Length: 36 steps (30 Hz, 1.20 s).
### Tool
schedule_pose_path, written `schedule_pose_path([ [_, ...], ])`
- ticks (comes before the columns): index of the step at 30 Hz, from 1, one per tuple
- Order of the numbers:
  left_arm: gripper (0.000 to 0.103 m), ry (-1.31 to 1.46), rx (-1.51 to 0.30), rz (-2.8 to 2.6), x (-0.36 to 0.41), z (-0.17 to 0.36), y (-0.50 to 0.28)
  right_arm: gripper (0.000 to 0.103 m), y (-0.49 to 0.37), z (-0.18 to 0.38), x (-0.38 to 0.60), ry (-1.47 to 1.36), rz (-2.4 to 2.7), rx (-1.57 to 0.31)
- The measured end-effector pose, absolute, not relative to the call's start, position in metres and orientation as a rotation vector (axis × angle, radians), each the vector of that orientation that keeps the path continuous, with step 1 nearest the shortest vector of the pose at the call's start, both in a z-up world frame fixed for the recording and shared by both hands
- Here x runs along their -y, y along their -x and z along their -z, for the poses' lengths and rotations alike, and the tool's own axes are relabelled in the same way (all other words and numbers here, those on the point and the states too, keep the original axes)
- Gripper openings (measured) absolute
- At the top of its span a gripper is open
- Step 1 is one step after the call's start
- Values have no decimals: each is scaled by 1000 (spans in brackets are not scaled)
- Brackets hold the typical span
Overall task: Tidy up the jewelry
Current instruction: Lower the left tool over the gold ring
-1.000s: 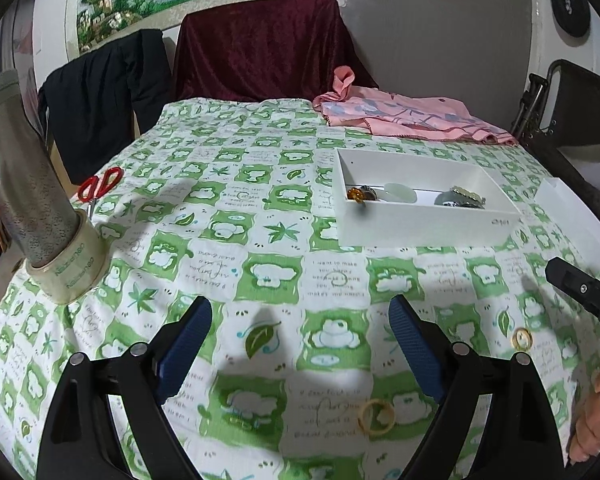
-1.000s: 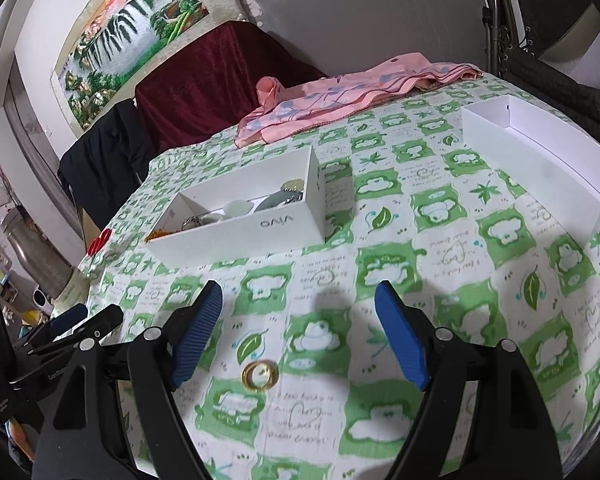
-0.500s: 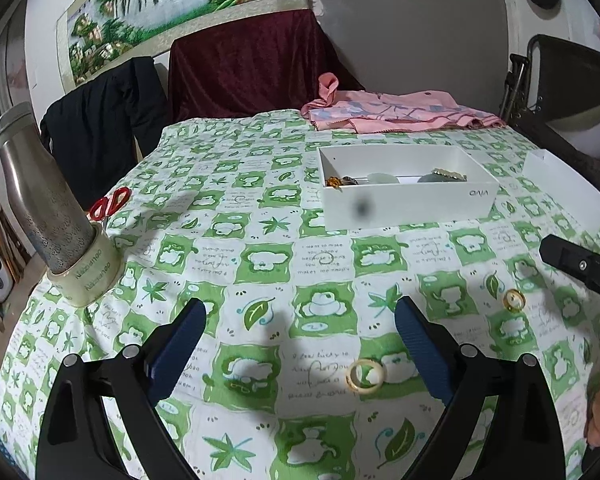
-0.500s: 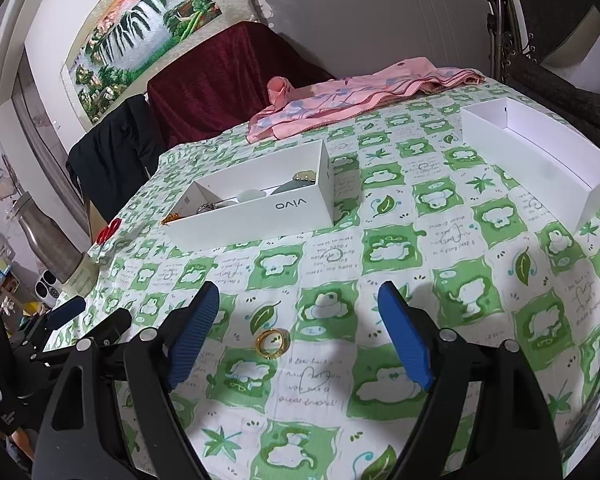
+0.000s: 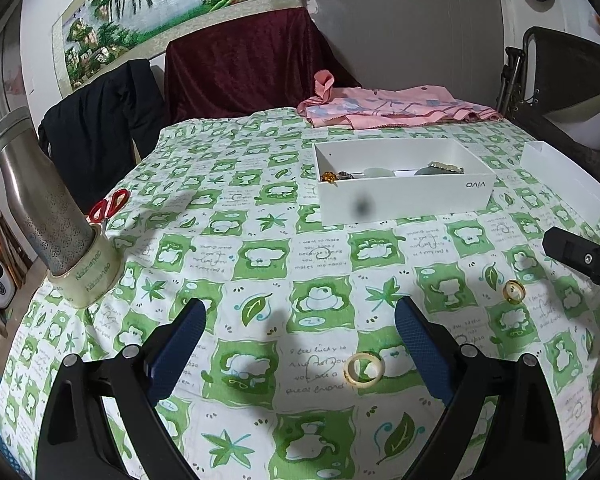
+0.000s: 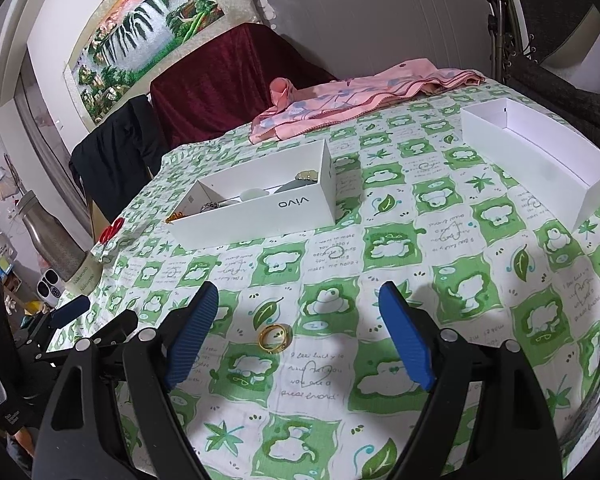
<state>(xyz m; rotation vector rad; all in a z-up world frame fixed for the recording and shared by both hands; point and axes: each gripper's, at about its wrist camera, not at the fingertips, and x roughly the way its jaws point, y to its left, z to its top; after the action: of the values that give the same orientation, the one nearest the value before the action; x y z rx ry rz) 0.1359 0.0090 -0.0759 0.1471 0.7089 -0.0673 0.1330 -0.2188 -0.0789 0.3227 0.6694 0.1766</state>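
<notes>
A pale bangle ring [image 5: 363,368] lies on the green-patterned cloth between my left gripper's fingers, nearer the right one. A small gold ring [image 5: 514,291] lies further right; in the right wrist view the gold ring [image 6: 275,337] lies between that gripper's fingers, nearer the left one. My left gripper [image 5: 300,340] is open and empty above the cloth. My right gripper [image 6: 298,332] is open and empty. A white vivo box [image 5: 404,196] holding several jewelry pieces stands beyond; it also shows in the right wrist view [image 6: 260,212].
An empty white box lid [image 6: 540,160] stands at the right. A steel flask [image 5: 40,208] stands in a tape roll [image 5: 88,276] at left, with red scissors [image 5: 108,206] behind. A pink cloth [image 5: 392,110] lies at the far edge.
Both grippers have pulled back and risen a little, so the table looks further off. The rings and boxes have not moved.
</notes>
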Motion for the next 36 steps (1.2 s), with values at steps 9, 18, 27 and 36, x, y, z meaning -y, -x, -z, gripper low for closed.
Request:
schedule_pose_path([
  [9, 94, -92, -759, 134, -24, 80, -138, 81, -131, 78, 223, -335, -171, -667],
  [18, 89, -168, -742, 223, -21, 83, -114, 81, -131, 77, 223, -337, -180, -663],
  [27, 61, -188, -819, 291, -14, 94, -120, 81, -131, 77, 223, -327, -181, -663],
  [36, 22, -221, -850, 317, -3, 100, -130, 81, -131, 77, 222, -322, -182, -662],
])
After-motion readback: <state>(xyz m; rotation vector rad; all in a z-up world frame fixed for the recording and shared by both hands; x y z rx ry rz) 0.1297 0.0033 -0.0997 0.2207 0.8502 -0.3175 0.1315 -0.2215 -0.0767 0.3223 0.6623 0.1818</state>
